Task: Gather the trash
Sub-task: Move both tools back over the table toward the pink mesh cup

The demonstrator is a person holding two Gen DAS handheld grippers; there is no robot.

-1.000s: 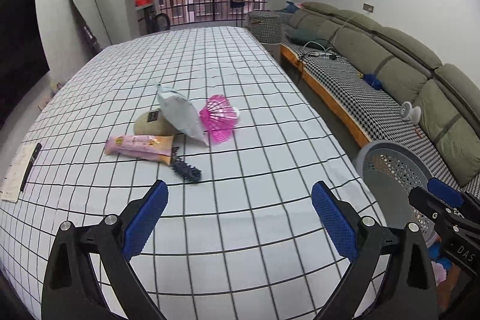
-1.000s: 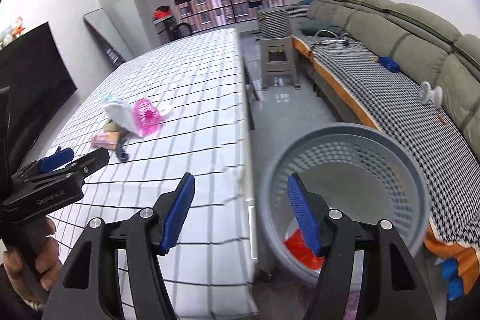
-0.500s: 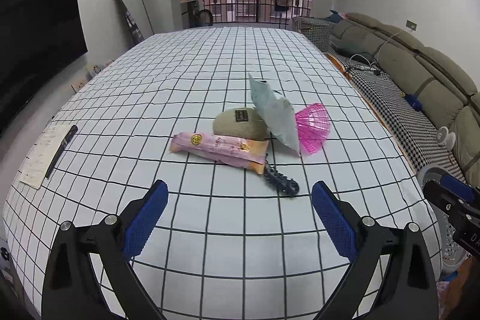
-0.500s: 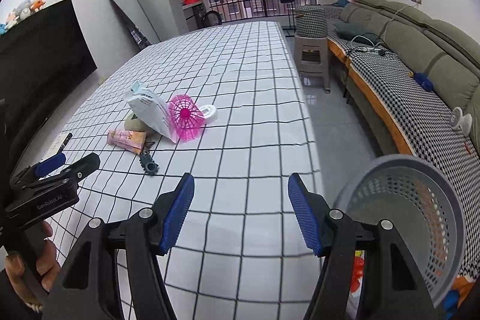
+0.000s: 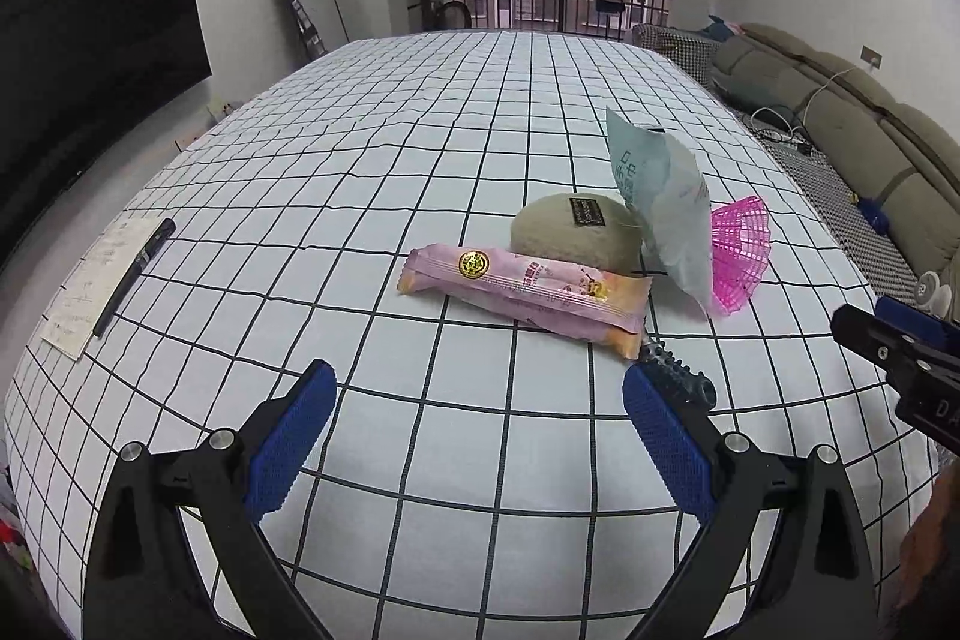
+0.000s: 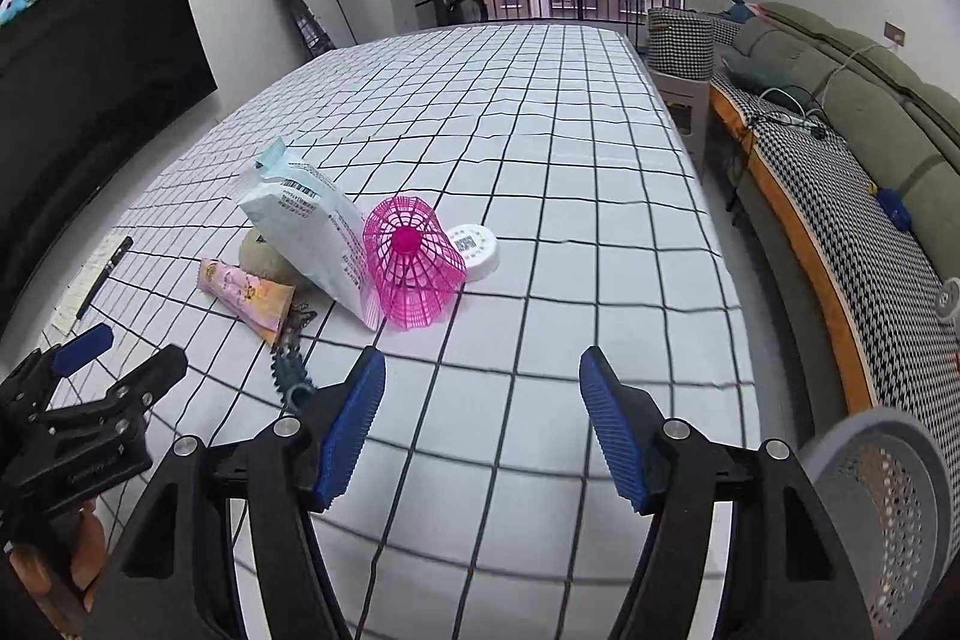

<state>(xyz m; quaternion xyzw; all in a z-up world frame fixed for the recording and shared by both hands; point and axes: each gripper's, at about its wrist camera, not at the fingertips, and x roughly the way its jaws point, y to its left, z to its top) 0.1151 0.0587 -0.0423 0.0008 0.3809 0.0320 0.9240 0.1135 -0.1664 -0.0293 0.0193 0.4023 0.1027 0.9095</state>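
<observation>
Both sets of jaws stand wide open and empty. Left gripper [image 5: 474, 430] sits low in the frame over the checked table [image 5: 420, 130], and right gripper [image 6: 480, 418] hovers at the bottom centre of its own view, nothing between the blue pads on either side.

And there's the trash, bunched together at centre right of the left view: pink snack wrapper [image 5: 528, 295] lying flat, nearest the left gripper, a dark toothed comb-like piece [image 5: 675, 376] poking out from under its near end. Behind it, a rounded tan pouch [image 5: 570, 235], with a pale blue packet [image 5: 666, 208] propped up at a tilt against a pink mesh basket [image 6: 411, 268]. A white round lid [image 6: 477, 247] lies just beside that mesh. Grey bin [image 6: 888, 514] waits off the table edge, lower right of the right view.

Risk here, I'd say: the pile is leaning on itself. Pull the wrapper and the comb piece may drag along; nudge the tan pouch and the blue packet may topple. A flat wrapper could also slip the pads. Paper and pen [image 5: 129, 274] at far left look like keepers, not trash.
</observation>
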